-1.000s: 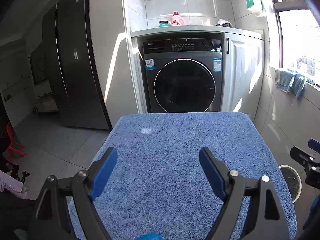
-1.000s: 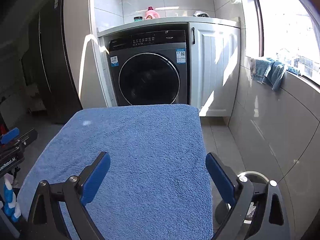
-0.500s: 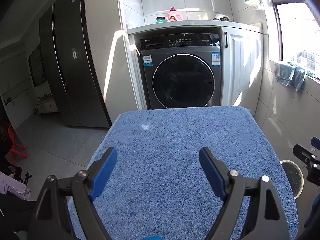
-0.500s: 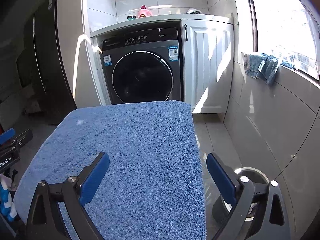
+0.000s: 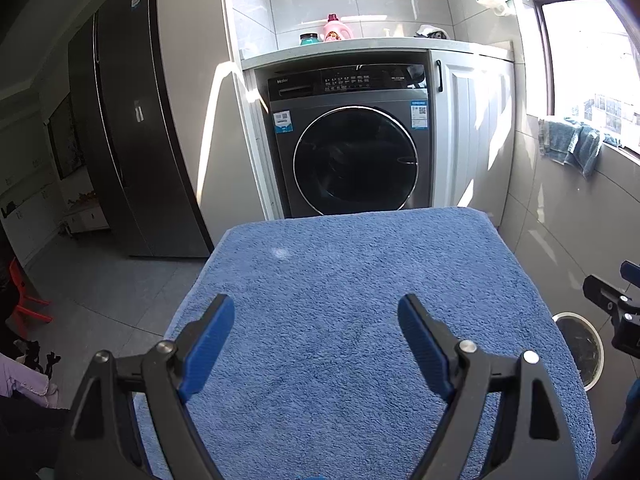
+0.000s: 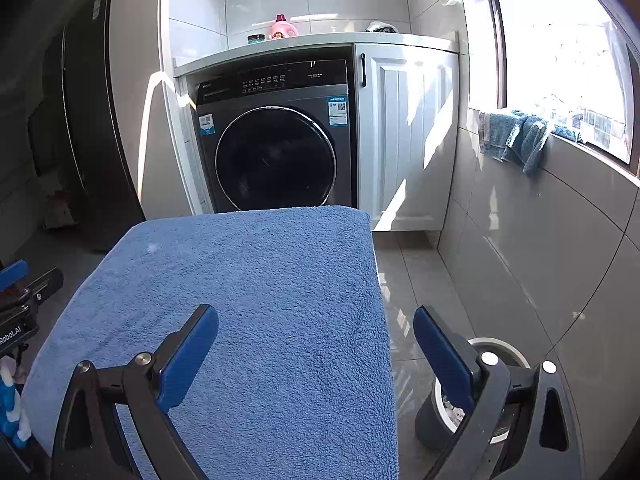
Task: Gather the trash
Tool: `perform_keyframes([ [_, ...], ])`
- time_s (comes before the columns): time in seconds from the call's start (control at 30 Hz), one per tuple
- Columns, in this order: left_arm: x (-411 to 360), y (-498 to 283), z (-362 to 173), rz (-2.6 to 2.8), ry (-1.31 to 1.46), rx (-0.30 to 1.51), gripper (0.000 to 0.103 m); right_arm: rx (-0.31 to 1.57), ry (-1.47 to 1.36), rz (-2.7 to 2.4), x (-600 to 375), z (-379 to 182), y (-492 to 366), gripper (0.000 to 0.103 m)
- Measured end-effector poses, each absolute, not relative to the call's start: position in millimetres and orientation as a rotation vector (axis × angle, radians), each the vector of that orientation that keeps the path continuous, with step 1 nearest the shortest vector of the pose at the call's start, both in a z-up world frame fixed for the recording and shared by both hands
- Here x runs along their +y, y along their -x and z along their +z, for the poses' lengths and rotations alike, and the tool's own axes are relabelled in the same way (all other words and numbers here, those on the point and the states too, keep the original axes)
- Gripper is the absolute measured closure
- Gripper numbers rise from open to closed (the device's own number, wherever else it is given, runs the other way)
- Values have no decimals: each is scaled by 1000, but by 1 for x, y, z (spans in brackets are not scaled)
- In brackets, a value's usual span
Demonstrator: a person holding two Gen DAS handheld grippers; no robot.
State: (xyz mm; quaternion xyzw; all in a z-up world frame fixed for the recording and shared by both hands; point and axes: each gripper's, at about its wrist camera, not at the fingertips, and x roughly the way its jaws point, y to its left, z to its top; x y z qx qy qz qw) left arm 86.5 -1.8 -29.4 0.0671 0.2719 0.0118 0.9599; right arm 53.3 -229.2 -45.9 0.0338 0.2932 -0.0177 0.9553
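Observation:
A blue towel (image 5: 360, 300) covers a table in front of me; it also shows in the right wrist view (image 6: 260, 300). I see no loose trash on it. My left gripper (image 5: 316, 340) is open and empty above the towel's near part. My right gripper (image 6: 316, 344) is open and empty over the towel's right edge. A small round grey bin (image 6: 436, 420) with a white rim stands on the floor right of the table, partly hidden by my right finger; some white scraps show inside. It also shows in the left wrist view (image 5: 580, 344).
A dark washing machine (image 5: 352, 148) stands beyond the table under a white counter, with a white cabinet (image 6: 408, 140) to its right. A dark fridge (image 5: 128, 120) stands on the left. A tiled wall with blue cloths (image 6: 516, 140) on the sill runs along the right.
Both grippers have tilted up or drawn back a little, so the towel sits lower in view. Both grippers stay open and empty.

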Motion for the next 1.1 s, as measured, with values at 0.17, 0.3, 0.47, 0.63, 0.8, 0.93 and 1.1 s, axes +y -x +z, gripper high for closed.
perform_keyframes([
  [0.17, 0, -85, -28, 24, -128, 548, 20, 597, -61, -40, -227, -46, -53, 4],
  [0.3, 4, -84, -28, 24, -122, 547, 20, 593, -49, -43, -224, -45, -52, 4],
  [0.47, 5, -84, -27, 21, -117, 549, 20, 589, -38, -47, -223, -44, -51, 4],
  [0.63, 6, -83, -27, 19, -108, 553, 20, 583, -18, -56, -221, -43, -50, 4],
  [0.8, 8, -82, -28, 15, -91, 551, 20, 567, 14, -71, -218, -38, -49, 3],
  [0.93, 8, -81, -26, 8, -76, 544, 20, 551, 27, -79, -218, -34, -46, 3],
  [1.1, 5, -79, -24, -12, -65, 545, 20, 545, 33, -86, -219, -33, -45, 2],
])
